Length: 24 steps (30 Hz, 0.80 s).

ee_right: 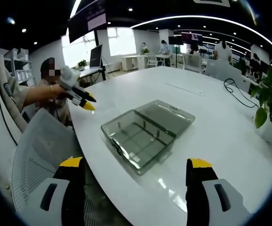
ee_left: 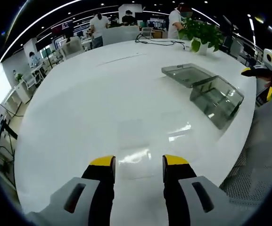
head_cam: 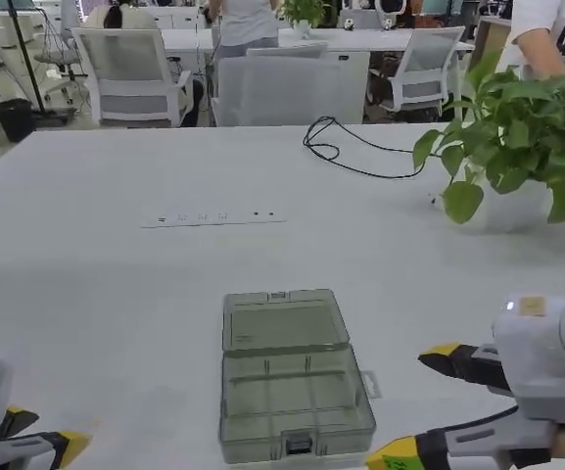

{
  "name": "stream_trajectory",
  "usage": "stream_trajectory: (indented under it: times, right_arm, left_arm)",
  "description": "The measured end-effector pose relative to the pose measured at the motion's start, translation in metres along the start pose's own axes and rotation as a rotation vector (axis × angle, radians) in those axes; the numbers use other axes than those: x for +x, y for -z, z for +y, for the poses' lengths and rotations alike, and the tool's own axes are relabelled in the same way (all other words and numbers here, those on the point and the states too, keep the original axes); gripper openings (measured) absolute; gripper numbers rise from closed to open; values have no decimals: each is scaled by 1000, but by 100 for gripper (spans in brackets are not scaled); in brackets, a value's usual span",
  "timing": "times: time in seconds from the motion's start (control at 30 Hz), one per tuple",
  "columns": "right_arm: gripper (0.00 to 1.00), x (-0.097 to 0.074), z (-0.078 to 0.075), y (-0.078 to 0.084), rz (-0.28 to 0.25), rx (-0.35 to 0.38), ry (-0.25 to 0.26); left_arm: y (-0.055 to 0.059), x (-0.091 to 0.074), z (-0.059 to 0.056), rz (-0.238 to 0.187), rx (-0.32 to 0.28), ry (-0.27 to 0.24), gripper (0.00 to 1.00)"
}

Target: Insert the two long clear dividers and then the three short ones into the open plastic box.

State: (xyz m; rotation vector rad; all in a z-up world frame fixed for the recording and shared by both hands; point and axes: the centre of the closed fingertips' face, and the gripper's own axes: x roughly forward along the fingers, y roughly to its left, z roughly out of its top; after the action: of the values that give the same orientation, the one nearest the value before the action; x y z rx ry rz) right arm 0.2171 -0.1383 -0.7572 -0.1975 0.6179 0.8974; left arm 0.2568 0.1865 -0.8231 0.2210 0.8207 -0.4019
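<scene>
The open clear plastic box [head_cam: 297, 397] sits near the table's front edge, its lid [head_cam: 284, 319] laid back flat behind it. A thin clear strip with small dark marks [head_cam: 213, 218] lies farther back on the table. My right gripper [head_cam: 417, 404] is open just right of the box, with nothing between its jaws. My left gripper [head_cam: 47, 431] is open at the front left, well away from the box. In the left gripper view the box [ee_left: 211, 94] lies far right, and a faint clear flat piece [ee_left: 135, 153] seems to lie just ahead of the jaws. The right gripper view faces the box [ee_right: 140, 139].
A potted plant [head_cam: 517, 147] stands at the back right, with a black cable [head_cam: 360, 152] looped beside it. Chairs [head_cam: 130, 73] and people are beyond the far edge. A grey mesh chair [ee_right: 41, 141] stands close to the table's front edge.
</scene>
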Motion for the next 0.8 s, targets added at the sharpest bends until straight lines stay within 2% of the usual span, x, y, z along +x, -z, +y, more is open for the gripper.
stream_trajectory:
  times: [0.27,0.47,0.5,0.6,0.8]
  right_arm:
    - [89,-1,-3,3,10,9,10]
    - [88,1,-4,3,12,14,15]
    - [88,2,-4,3,13,15,15]
    - [88,2,-4,2,12,17,16]
    - [88,4,-4,3,16,17,14]
  left_arm:
    - [9,12,7,46,19,-2,38]
    - [15,15,7,80,22,14,37]
    - [13,15,8,70,14,17,36]
    - [13,15,6,77,15,22,36]
    - [13,17,4,108,16,41,33]
